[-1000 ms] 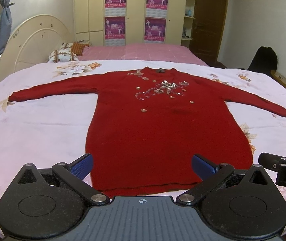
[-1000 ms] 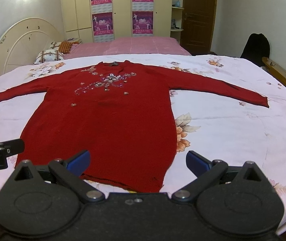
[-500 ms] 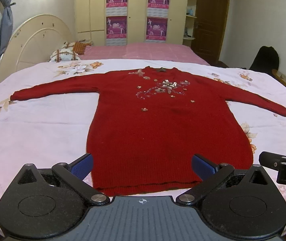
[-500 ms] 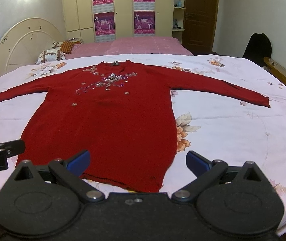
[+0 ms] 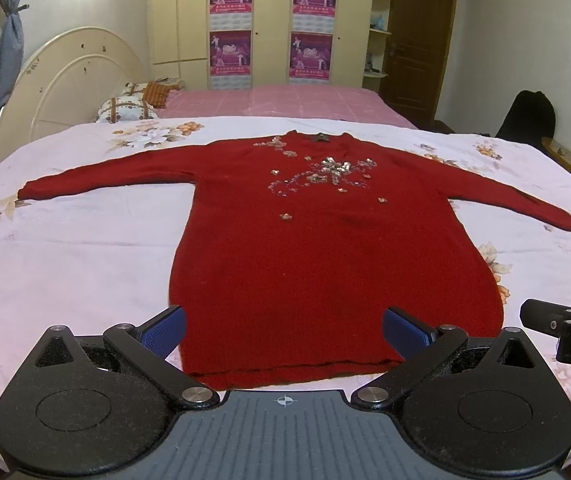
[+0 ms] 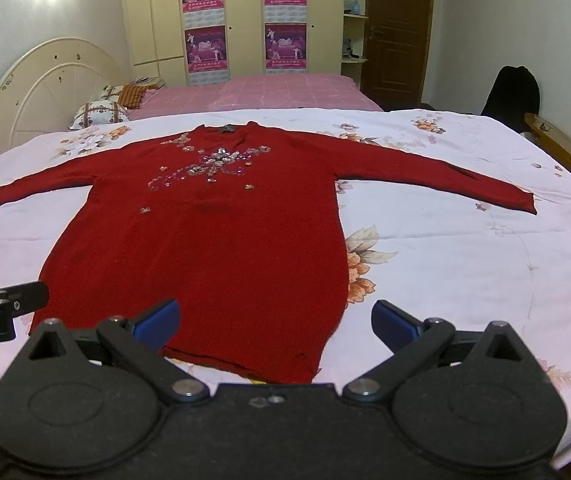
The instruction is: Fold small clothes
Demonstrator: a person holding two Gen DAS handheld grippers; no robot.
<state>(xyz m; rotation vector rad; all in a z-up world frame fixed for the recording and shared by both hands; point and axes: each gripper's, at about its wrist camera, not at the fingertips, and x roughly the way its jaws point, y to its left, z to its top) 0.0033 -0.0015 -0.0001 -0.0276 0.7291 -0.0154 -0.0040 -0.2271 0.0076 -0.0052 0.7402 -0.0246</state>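
1. A red long-sleeved sweater (image 5: pixel 325 248) lies flat, front side up, on a bed covered by a pale pink floral sheet (image 5: pixel 65 264). Its neckline points toward the far side of the bed and its hem lies nearest the cameras.
2. Both sleeves are stretched out sideways: one sleeve (image 5: pixel 101 178) runs toward the left edge of the sheet, the other sleeve (image 6: pixel 445 178) toward the right.
3. A cluster of sequins and small flower appliqués (image 5: pixel 325 172) decorates the chest, below a small dark label at the collar.
4. The left gripper (image 5: pixel 283 330) hovers just at the hem, its blue-padded fingers (image 5: pixel 163 330) spread wide apart and holding nothing. The hem's left corner sits beside the left pad.
5. The right gripper (image 6: pixel 275 326) is likewise spread wide and grips nothing. It sits over the hem's right corner (image 6: pixel 301 364), with bare sheet showing between that corner and its right pad.
6. Each wrist view catches the other tool at its edge: the right gripper shows at the right margin of the left view (image 5: pixel 565 320), the left one at the left margin of the right view (image 6: pixel 1 308).
7. Whether the pads touch the fabric or float just above it is hard to judge from these angles.
8. Beyond the sheet lie a pink bed (image 5: pixel 285 100), patterned pillows (image 5: pixel 127 108) against a cream headboard (image 5: pixel 69 80), and a wardrobe bearing four purple posters (image 5: pixel 271 24). A dark wooden door (image 5: pixel 421 36) stands to the right, with a black chair (image 5: pixel 525 114) near it.
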